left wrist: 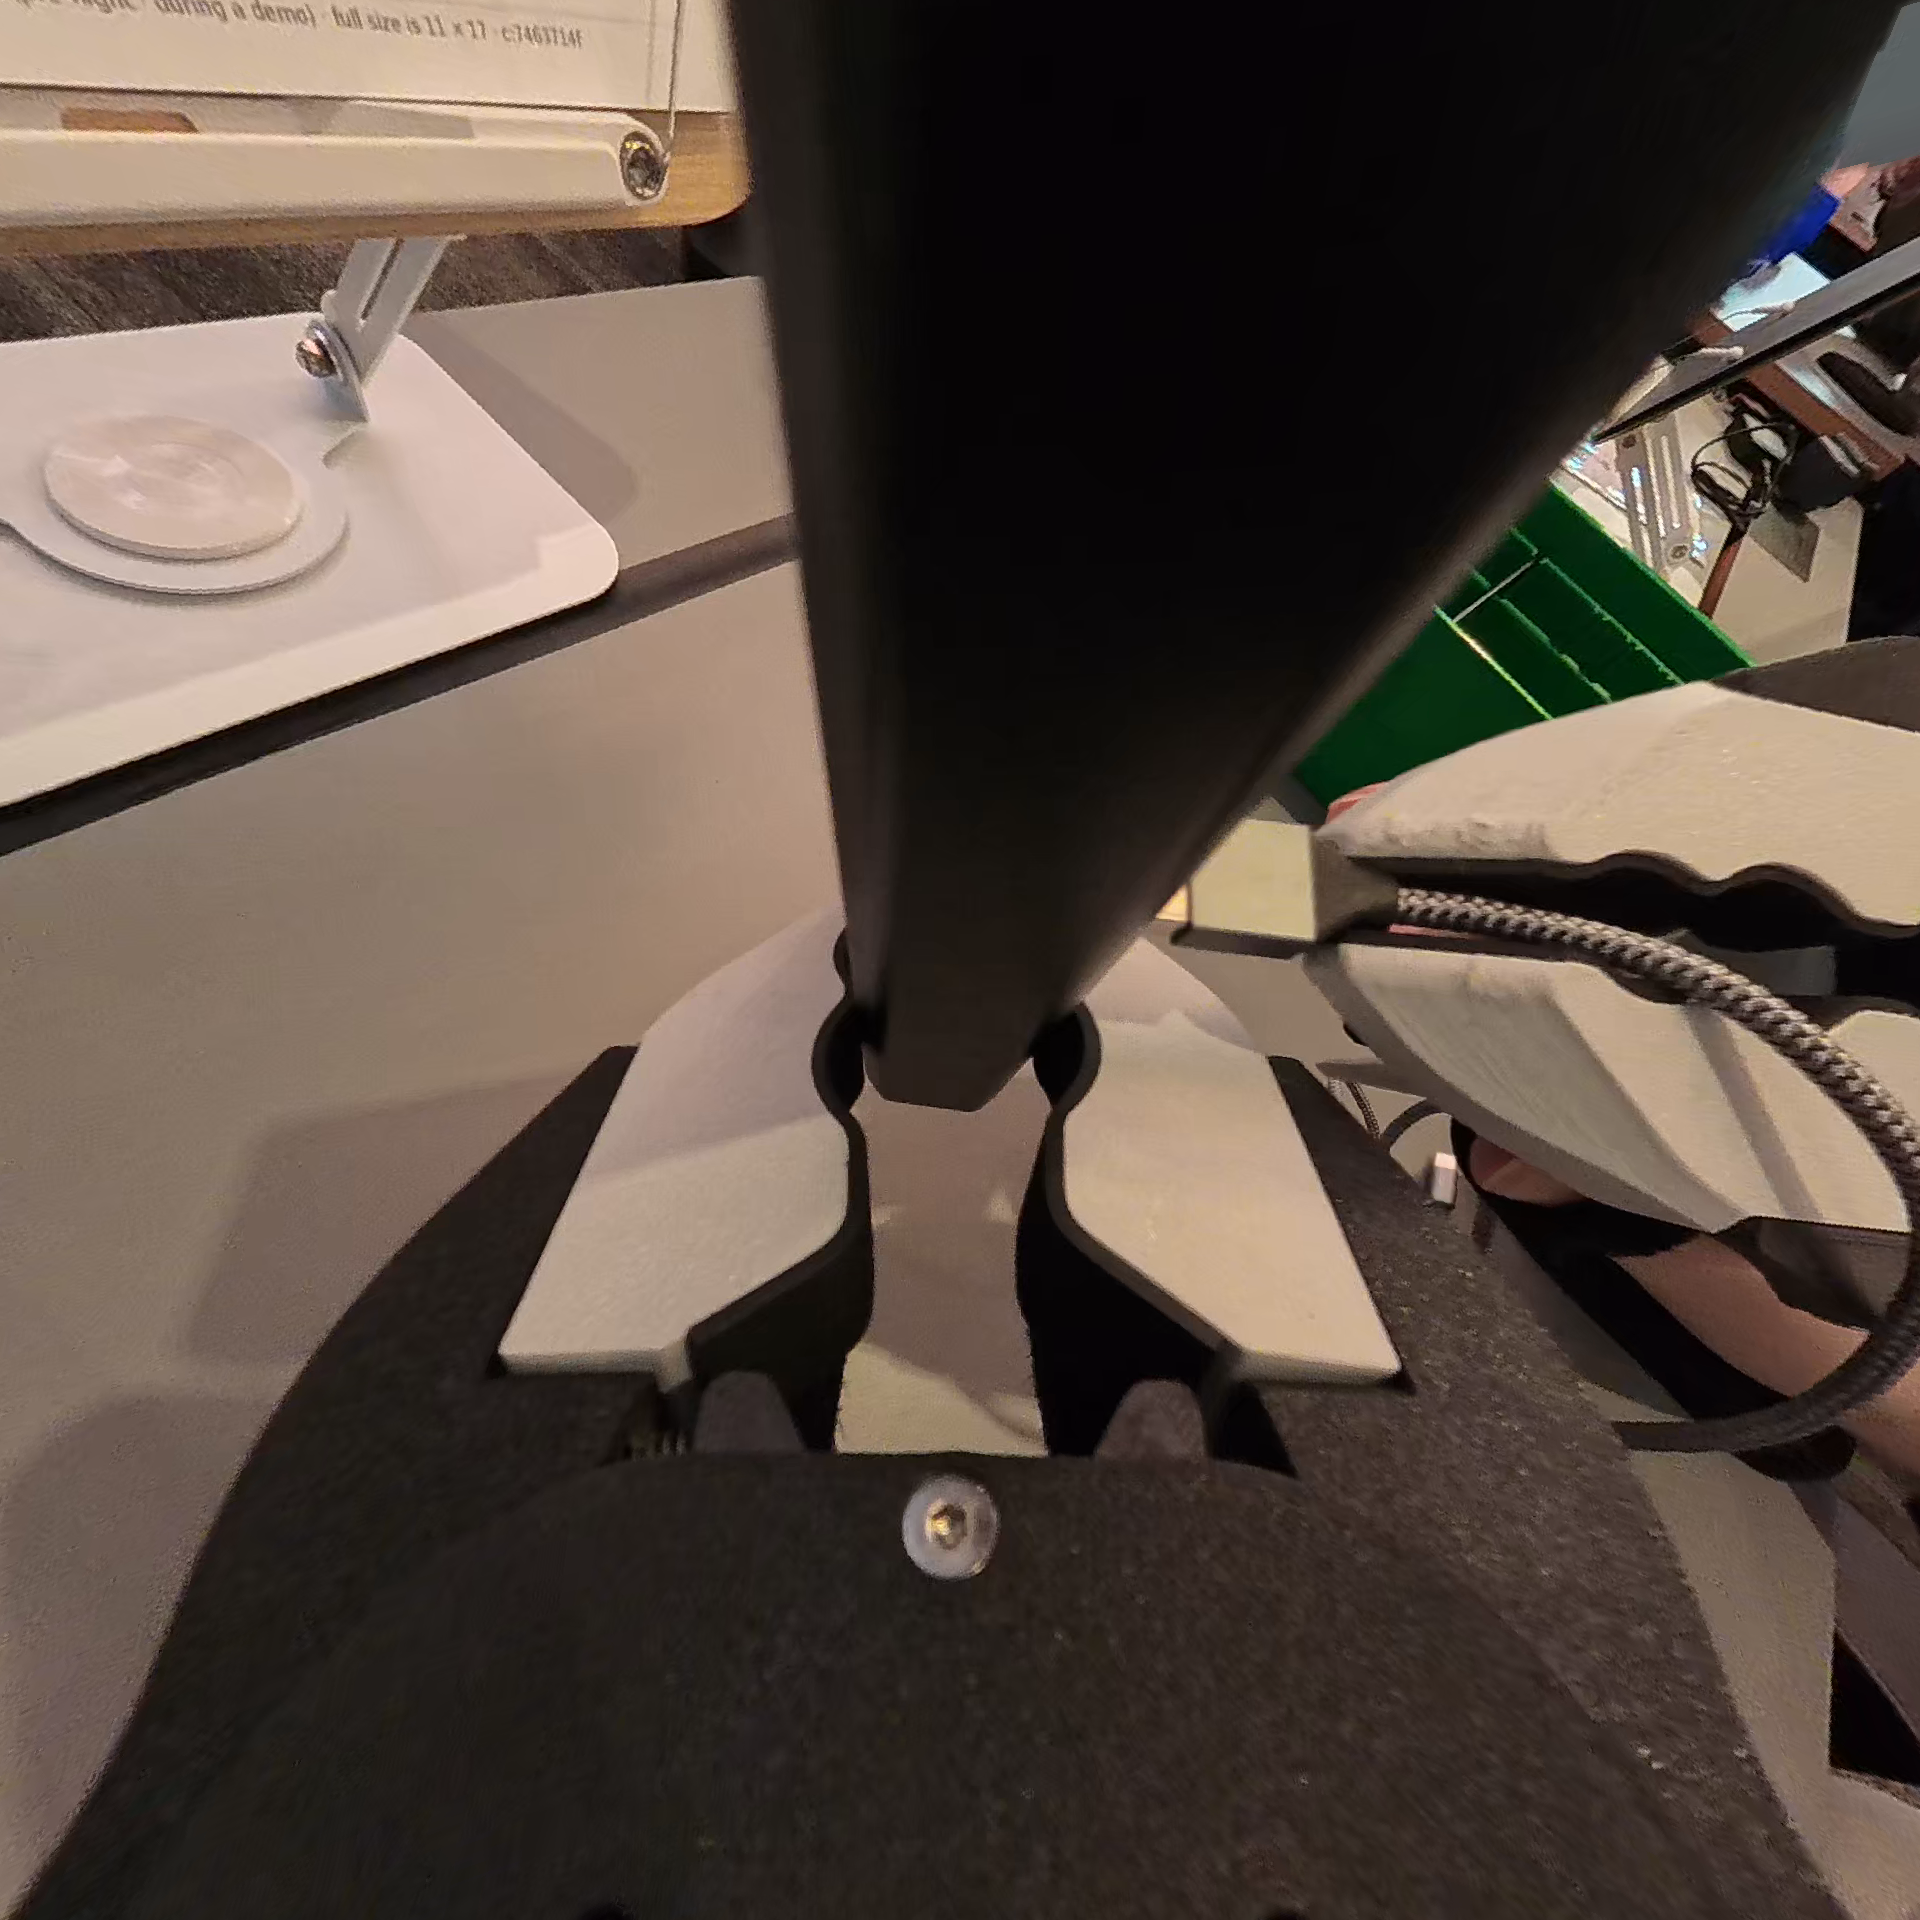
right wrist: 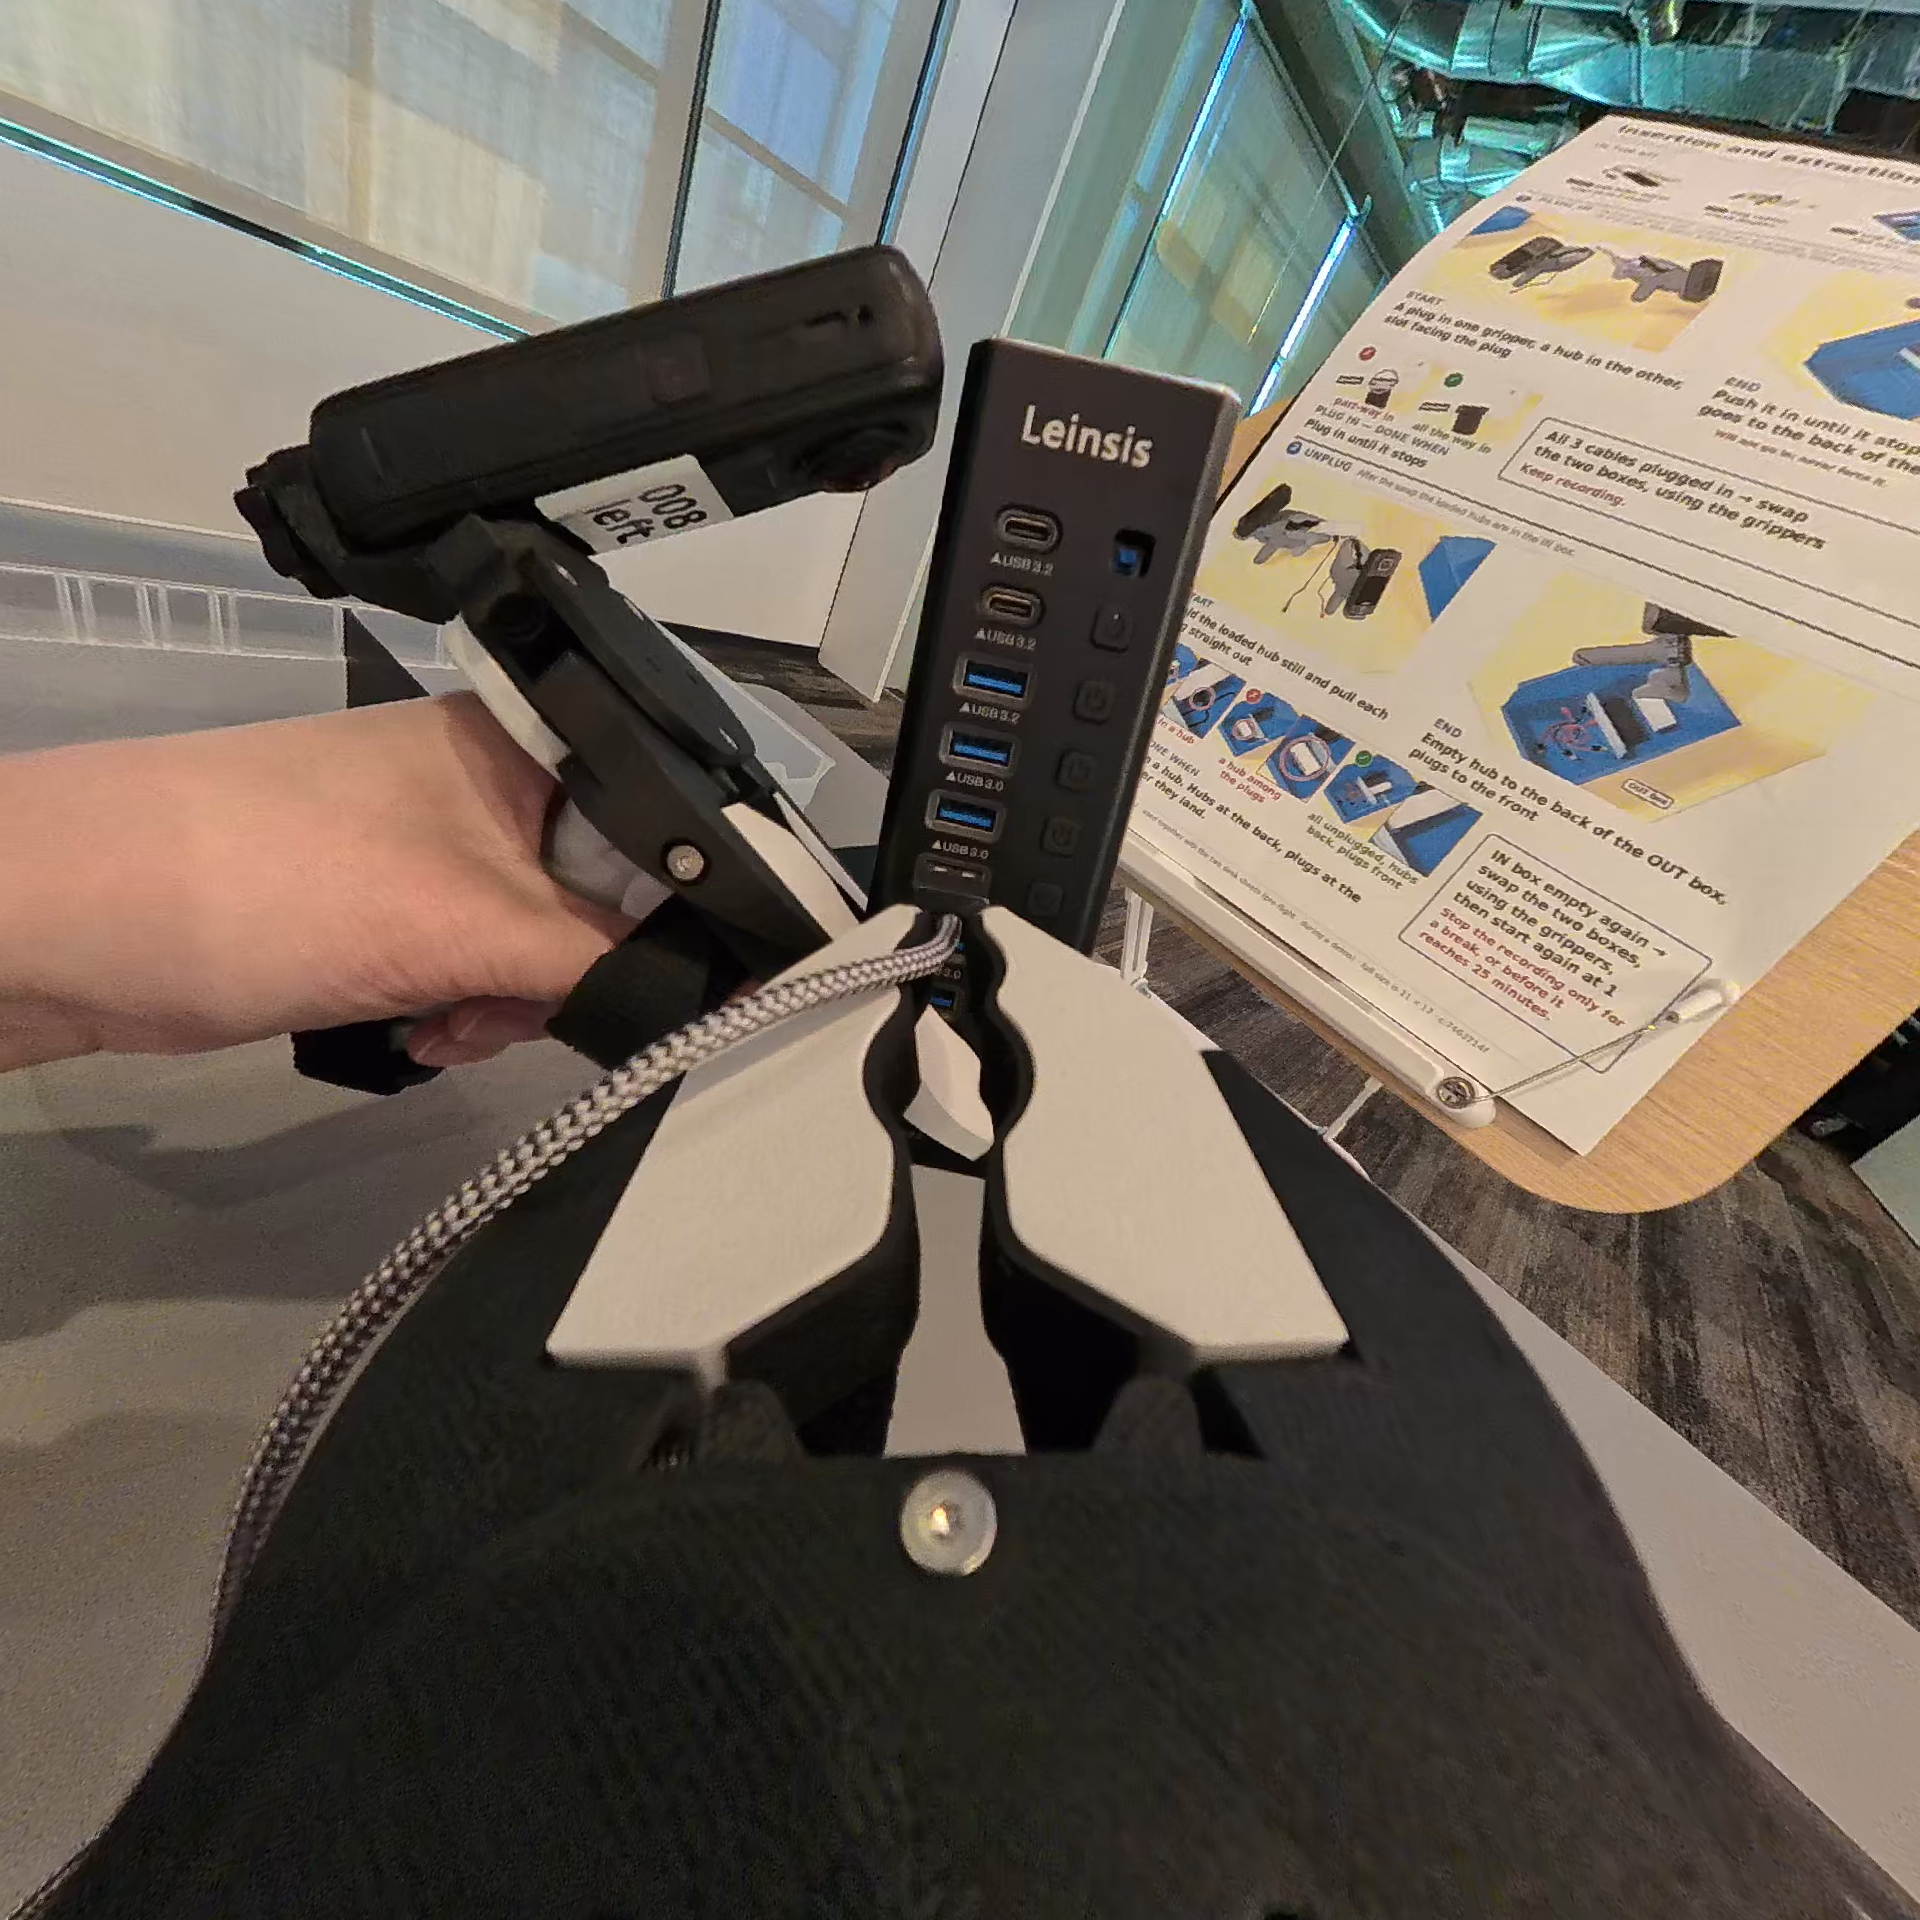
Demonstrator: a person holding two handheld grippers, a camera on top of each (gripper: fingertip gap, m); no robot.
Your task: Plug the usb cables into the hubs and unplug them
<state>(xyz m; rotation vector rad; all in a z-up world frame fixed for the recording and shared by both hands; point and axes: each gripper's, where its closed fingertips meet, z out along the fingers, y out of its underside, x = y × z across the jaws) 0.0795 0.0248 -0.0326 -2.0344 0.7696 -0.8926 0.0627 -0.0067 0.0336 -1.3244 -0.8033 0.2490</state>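
Gripping: your left gripper [left wrist: 956, 1049] has its jaws closed on the bottom end of the hub [left wrist: 1091, 468], which stands upright and fills the middle of the left wrist view.
Right jaws: your right gripper [right wrist: 951, 925] is pinched shut on the plug [right wrist: 948, 914] of the braided cable [right wrist: 540, 1122], right at the hub's [right wrist: 1049, 623] port face.
Plug position: the tip sits at one of the lower ports, just under the row of blue ones; whether it is seated, part-way in or only touching, you cannot tell, since your fingers [right wrist: 1091, 1049] cover the joint.
Cable: it trails back from the plug over the left side of your right gripper and out of the bottom of the view.
Likely step: pushing the plug home, or drawing it out; the pictures fit either.
Risk, angle: the hub is held only by its end, so any sideways push at the port could pivot it in your left jaws and bind the plug.
Risk, slip: the grip on the plug is short, so a hard pull could drag your jaws off onto the cable instead.
Risk, snag: the cable's slack loops close to your right gripper's body and could tug the plug askew.
Around: an instruction sheet [right wrist: 1558, 623] leans on a stand [left wrist: 260, 499] just behind; a green bin [left wrist: 1507, 665] sits farther off.
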